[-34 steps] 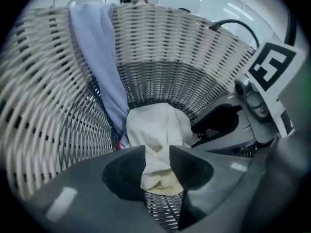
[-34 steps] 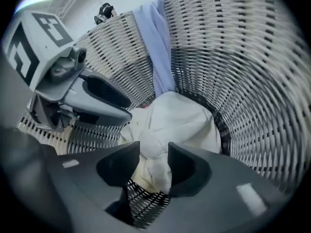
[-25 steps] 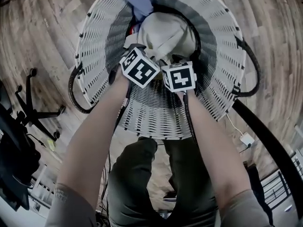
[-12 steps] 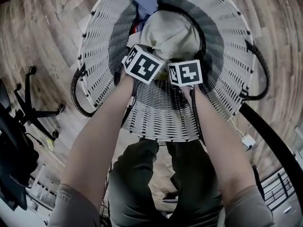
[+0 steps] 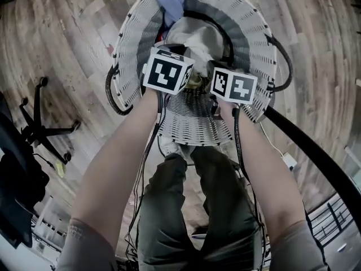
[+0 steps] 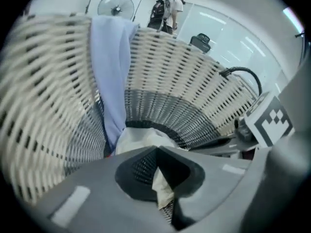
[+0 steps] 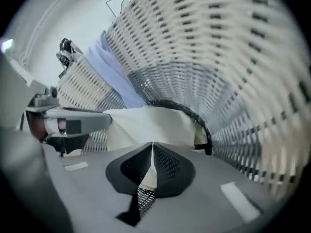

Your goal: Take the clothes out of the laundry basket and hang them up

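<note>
Together, left gripper point(image 6: 158, 159) and right gripper point(image 7: 152, 152) clench the cream garment point(image 7: 146, 123) side by side, its bulk trailing down into the laundry basket point(image 5: 254, 44).

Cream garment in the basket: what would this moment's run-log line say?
left tool: shut on cream garment | right tool: shut on it | place: inside laundry basket | blue garment: over rim

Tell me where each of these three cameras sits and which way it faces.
Head view: on the person's head, facing steeply down into the laundry basket; arms, legs show.
Left gripper view: on the left gripper, facing into the basket; jaws shut on the cream garment.
Right gripper view: on the right gripper, same aim, same garment pinched.
Shared: blue garment on the rim.
</note>
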A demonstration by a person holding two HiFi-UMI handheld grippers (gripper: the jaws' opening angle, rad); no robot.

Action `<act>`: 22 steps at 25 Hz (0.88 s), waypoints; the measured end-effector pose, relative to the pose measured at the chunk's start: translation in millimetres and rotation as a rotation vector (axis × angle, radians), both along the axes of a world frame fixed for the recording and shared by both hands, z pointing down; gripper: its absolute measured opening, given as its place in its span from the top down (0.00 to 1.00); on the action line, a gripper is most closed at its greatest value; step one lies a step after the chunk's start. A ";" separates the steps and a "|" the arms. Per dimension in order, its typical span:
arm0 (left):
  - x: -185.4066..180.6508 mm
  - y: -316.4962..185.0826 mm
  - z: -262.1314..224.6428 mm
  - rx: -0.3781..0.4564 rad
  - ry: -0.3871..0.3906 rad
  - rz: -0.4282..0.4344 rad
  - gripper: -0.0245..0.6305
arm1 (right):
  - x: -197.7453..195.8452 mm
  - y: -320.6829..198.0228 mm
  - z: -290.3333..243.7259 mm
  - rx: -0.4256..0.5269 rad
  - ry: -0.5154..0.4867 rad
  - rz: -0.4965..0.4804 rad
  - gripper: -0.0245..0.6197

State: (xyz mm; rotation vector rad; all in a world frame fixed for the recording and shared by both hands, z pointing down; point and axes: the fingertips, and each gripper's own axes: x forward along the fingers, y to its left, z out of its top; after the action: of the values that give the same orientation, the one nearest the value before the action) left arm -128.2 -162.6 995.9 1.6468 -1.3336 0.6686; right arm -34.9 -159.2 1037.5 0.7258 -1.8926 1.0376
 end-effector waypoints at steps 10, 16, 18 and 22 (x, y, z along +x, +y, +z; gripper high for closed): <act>-21.6 -3.2 -127.9 0.047 0.013 -0.044 0.96 | 1.2 -30.6 -150.7 0.123 -0.116 0.011 0.91; -18.2 13.4 -225.4 0.125 0.024 -0.014 0.96 | 6.7 -15.3 -253.5 0.149 -0.218 0.043 0.92; -15.3 21.0 -263.1 0.151 0.032 -0.009 0.96 | 9.4 -8.8 -295.5 0.167 -0.261 0.059 0.92; -9.4 30.2 -346.8 0.227 0.026 0.026 0.96 | 17.2 2.1 -388.0 0.233 -0.336 0.075 0.92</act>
State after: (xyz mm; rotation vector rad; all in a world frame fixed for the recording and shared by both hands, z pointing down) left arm -137.6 -132.3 649.1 1.8491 -1.4122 0.5239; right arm -17.7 -157.1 649.5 0.7980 -2.3189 1.0471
